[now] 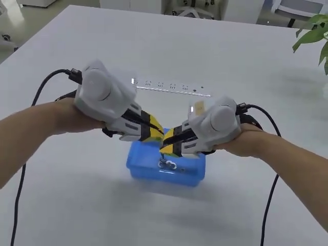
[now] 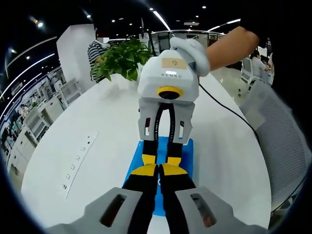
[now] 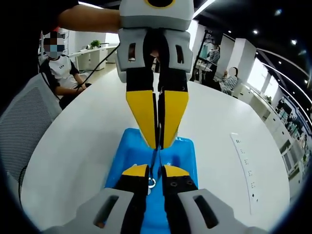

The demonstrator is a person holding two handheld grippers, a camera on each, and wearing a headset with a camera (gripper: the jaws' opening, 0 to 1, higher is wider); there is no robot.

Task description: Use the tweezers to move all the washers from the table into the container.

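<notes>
Blue container (image 1: 148, 173) on the worktop sits beneath both tools: left tool (image 3: 157, 143) clamps the tweezers (image 3: 155, 160) — right tool (image 3: 156, 171) pinches their arms, washer (image 3: 151, 183) at the tips. Apparent release step — next, ease the pinch.

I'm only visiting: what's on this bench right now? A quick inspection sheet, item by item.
Surface: white table.
Job's things: blue container holding washers; tweezers carrying a washer over it.
Clutter: power strip.
Grippers: left gripper shut on tweezers; right gripper tip to tip with it, grip unclear.
Cables: one black cable per gripper.
Surroundings: plant, office chairs, people.
</notes>
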